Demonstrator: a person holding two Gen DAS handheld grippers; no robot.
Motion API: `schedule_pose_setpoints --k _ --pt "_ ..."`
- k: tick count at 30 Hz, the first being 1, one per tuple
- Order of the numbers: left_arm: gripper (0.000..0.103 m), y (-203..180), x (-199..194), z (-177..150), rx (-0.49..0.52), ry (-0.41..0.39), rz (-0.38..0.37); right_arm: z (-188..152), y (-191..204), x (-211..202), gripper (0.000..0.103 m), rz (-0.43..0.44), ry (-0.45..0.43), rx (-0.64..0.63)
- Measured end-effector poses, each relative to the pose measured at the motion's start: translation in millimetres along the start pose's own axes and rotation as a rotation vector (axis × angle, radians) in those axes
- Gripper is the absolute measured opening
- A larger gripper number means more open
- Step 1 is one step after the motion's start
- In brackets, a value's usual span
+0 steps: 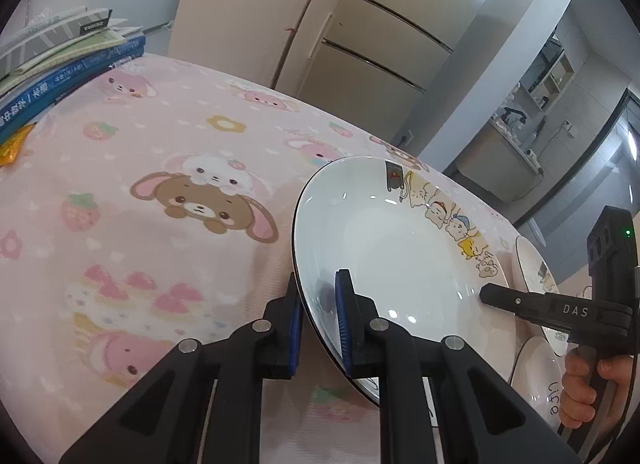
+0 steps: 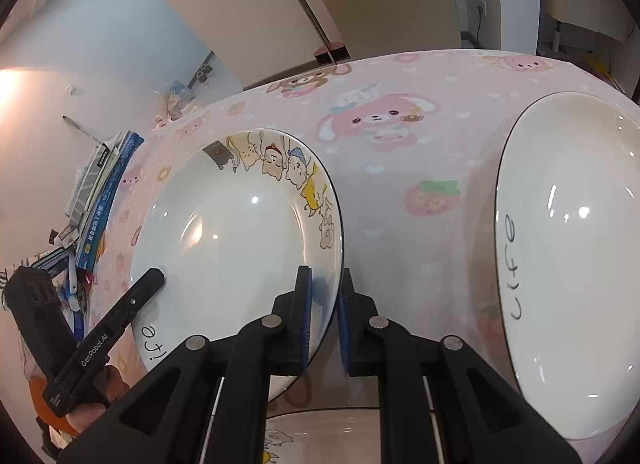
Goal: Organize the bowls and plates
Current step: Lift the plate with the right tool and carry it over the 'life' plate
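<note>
Both tongs, left tongs (image 1: 320, 316) and right tongs (image 2: 325, 316), pinch big plate (image 1: 392, 248) rim, opposite sides, frame middle. Plate tilted above counter (image 1: 160, 168). Lift level, slow; bowl (image 2: 568, 264) waits right.

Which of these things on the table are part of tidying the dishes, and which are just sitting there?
Part of the job:
- cartoon-cat plate, gripped at opposite rims by left gripper and right gripper
- "life" dish
- second cat plate

Just lying about:
- stack of books
- pink tablecloth
- fridge
</note>
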State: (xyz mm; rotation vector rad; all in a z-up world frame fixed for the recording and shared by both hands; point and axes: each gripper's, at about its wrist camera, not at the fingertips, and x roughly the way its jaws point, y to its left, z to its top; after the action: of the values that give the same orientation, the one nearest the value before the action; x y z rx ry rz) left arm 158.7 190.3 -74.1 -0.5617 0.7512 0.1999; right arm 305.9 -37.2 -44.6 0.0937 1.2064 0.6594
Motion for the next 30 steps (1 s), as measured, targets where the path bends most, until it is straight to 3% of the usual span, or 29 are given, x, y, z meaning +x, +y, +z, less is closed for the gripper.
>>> schedule_pose_setpoints --k 5,9,16,30 --pt "0.016 3 -15 5 0.003 -0.046 0.000 -1 7 -6 0.011 0.021 -0.018 -0.005" --pt "0.016 -7 -22 3 0.052 -0.086 0.035 -2 14 -15 0.012 -0.011 -0.055 -0.029" --pt "0.016 -27 -48 2 0.095 -0.133 0.015 -15 17 -53 0.012 -0.026 -0.120 -0.060" --pt "0.017 -94 -97 -30 0.170 -0.078 -0.093 -69 -4 -144 0.012 -0.085 -0.194 -0.019"
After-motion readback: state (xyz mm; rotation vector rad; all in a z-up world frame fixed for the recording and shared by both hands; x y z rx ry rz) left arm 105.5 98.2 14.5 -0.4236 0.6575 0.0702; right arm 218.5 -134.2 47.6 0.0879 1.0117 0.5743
